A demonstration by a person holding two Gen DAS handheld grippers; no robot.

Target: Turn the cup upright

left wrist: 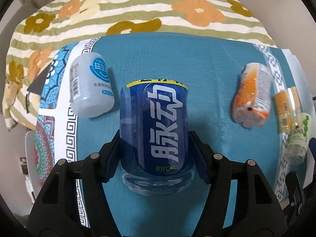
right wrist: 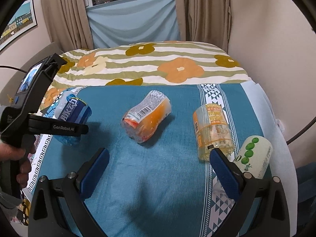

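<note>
The left claw (left wrist: pixel 154 156) grips the blue cup (left wrist: pixel 155 132), its two pads pressed against the cup's sides; in the right wrist view the cup (right wrist: pixel 76 111) lies tilted on its side in that grip, at the left end of the teal cloth (right wrist: pixel 158 167) spread over the bed, with the clear end toward the camera in the left wrist view. Left of the blue cup lies a white bottle (left wrist: pixel 91 85) on its side, on the cloth's patterned border. Right of the blue cup, mid-cloth, lies an orange cup (right wrist: pixel 147 116) on its side. Further right a yellow-orange cup (right wrist: pixel 214 132) lies across the cloth's white triangle band, and just beside it a pale cup with green dots (right wrist: pixel 254 156). The right claw (right wrist: pixel 158 169) hovers spread wide, holding nothing, nearer the camera than the orange cup, its right pad overlapping the yellow-orange cup in the picture
</note>
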